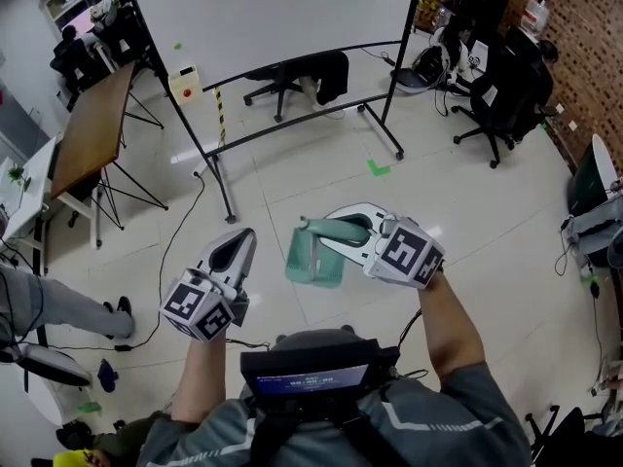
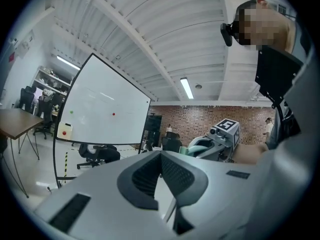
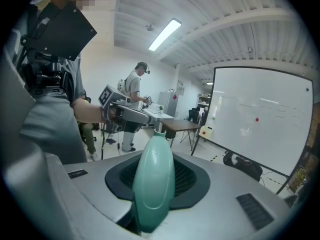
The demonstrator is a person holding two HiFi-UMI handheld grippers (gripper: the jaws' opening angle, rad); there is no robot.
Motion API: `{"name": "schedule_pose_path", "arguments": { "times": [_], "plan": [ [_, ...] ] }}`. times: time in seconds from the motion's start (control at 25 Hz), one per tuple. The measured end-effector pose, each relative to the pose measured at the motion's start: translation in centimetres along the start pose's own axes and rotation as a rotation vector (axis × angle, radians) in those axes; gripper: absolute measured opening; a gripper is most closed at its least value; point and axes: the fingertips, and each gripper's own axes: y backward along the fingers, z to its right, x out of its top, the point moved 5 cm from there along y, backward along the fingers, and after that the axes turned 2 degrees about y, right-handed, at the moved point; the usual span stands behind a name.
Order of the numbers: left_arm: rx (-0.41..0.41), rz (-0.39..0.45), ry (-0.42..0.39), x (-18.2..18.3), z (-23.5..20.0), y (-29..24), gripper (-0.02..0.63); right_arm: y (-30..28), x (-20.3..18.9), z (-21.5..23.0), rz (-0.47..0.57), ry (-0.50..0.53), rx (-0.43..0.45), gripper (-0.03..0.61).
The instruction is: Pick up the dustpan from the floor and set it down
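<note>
The dustpan [image 1: 313, 259] is pale green and hangs in the air above the tiled floor, its pan pointing down and left. My right gripper [image 1: 343, 230] is shut on its handle [image 3: 154, 181], which stands up between the dark pads of that gripper [image 3: 156, 170]. My left gripper [image 1: 235, 249] is held beside it to the left, apart from the dustpan, jaws together with nothing between them. Seen from the left gripper [image 2: 161, 156], the right gripper [image 2: 220, 136] and a bit of the green dustpan [image 2: 196, 146] lie ahead to the right.
A whiteboard on a wheeled frame [image 1: 273, 17] stands ahead, with office chairs [image 1: 292, 76] behind it and more chairs [image 1: 501, 95] at the right. A wooden table [image 1: 92, 125] and a person's leg [image 1: 58, 305] are at the left. A cable [image 1: 175, 251] crosses the floor.
</note>
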Motion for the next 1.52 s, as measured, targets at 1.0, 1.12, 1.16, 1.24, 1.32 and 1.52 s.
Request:
{"name": "schedule_pose_path", "arguments": {
  "times": [1.0,1.12,1.16,1.24,1.32,1.52],
  "plan": [
    [-0.044,0.039,0.083,0.8,-7.9,2.4,0.026,-5.1,1.3,2.6,-0.029,-0.051,-0.056,0.124],
    [-0.06,0.036,0.079,1.5,-10.6,2.8,0.026,-7.3,1.7,4.3,-0.029,-0.064,-0.079,0.123],
    [-0.066,0.028,0.069,1.5,-11.4,2.8,0.026,-8.1,1.7,4.8,-0.028,-0.064,-0.079,0.123],
    [-0.079,0.012,0.058,1.5,-12.8,2.7,0.026,-9.5,1.5,5.5,-0.028,-0.063,-0.073,0.123],
    [-0.084,0.008,0.069,1.6,-13.9,2.4,0.026,-10.7,1.3,6.5,-0.024,-0.066,-0.073,0.123],
    [-0.053,0.017,0.051,1.8,-15.2,-1.9,0.026,-11.5,-1.0,11.5,-0.007,-0.056,-0.049,0.123]
  ]
}}
